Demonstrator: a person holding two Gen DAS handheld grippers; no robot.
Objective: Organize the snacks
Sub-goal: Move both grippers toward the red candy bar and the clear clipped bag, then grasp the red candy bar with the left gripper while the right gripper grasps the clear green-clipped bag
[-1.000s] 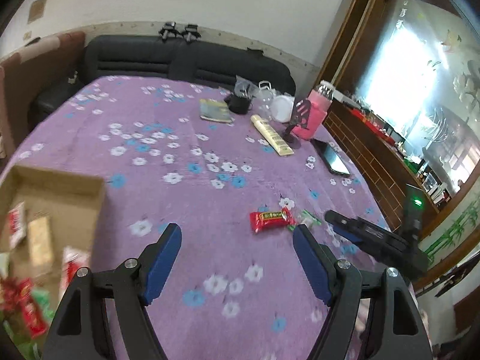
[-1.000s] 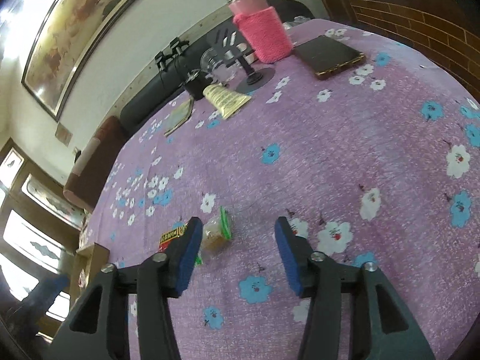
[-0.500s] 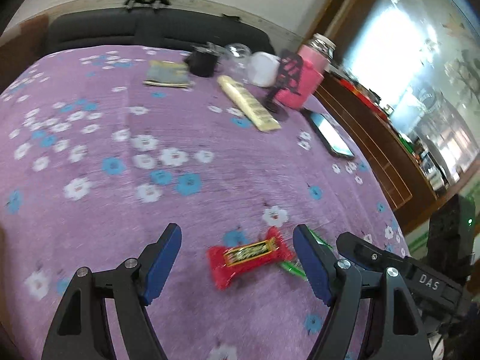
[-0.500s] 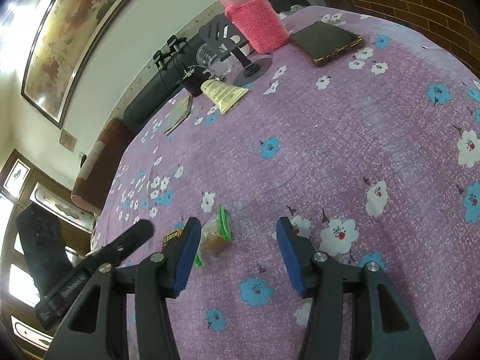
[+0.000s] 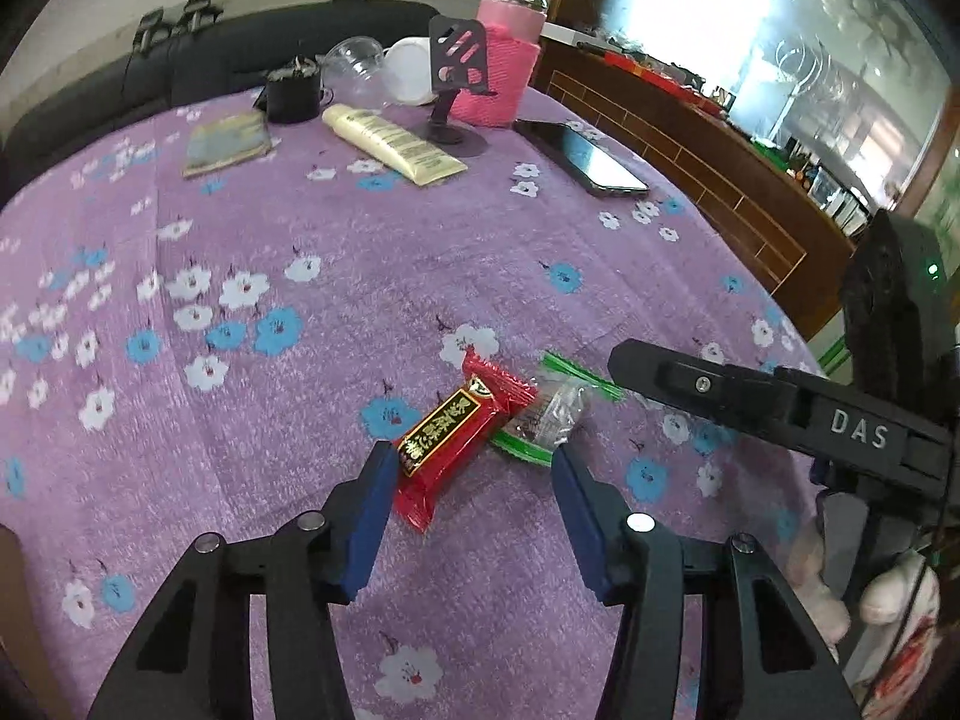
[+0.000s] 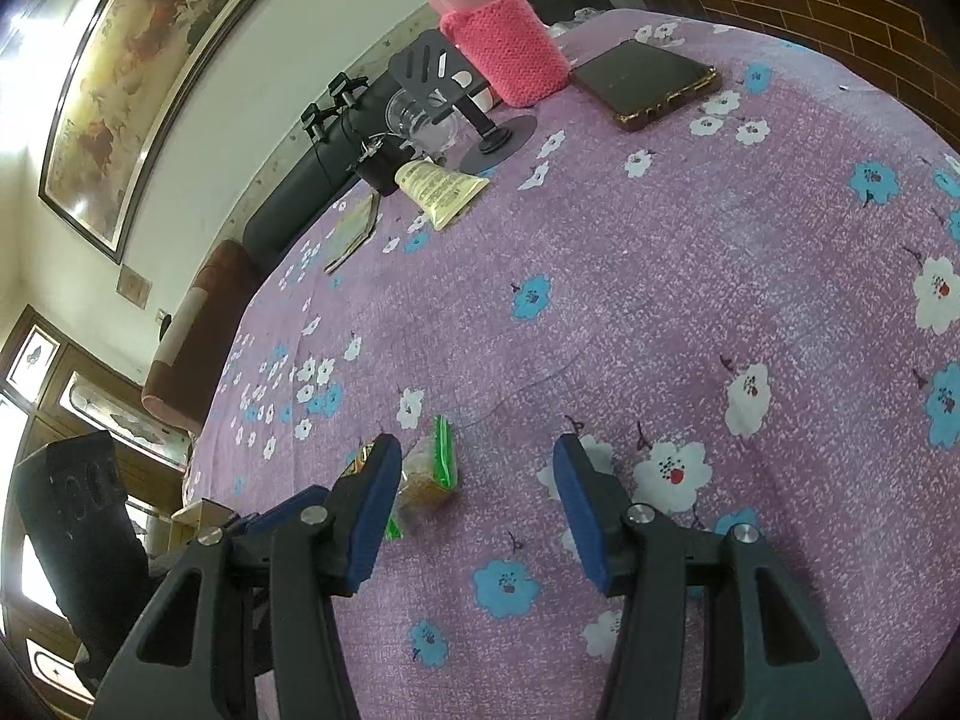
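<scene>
A red snack bar wrapper (image 5: 459, 435) lies on the purple flowered tablecloth (image 5: 300, 228). A clear packet with green edges (image 5: 549, 411) lies touching its right end. My left gripper (image 5: 474, 468) is open, its blue pads on either side of the red bar's near end. My right gripper (image 6: 477, 462) is open; its left pad sits beside the clear packet (image 6: 429, 471). The red bar shows only as a sliver behind that pad (image 6: 358, 459). The right gripper's body (image 5: 780, 408) reaches in from the right in the left wrist view.
At the far end stand a pink-sleeved jar (image 5: 501, 69), a black phone stand (image 5: 453, 96), a cream tube (image 5: 393, 144), a black cup (image 5: 294, 93), a booklet (image 5: 225, 141) and a phone (image 5: 582, 156). A cardboard box corner (image 6: 201, 510) shows at the left.
My left gripper moved forward and right, away from the cardboard box, down to the red bar, which now lies between its pads. The right gripper stayed nearly still beside the clear packet.
</scene>
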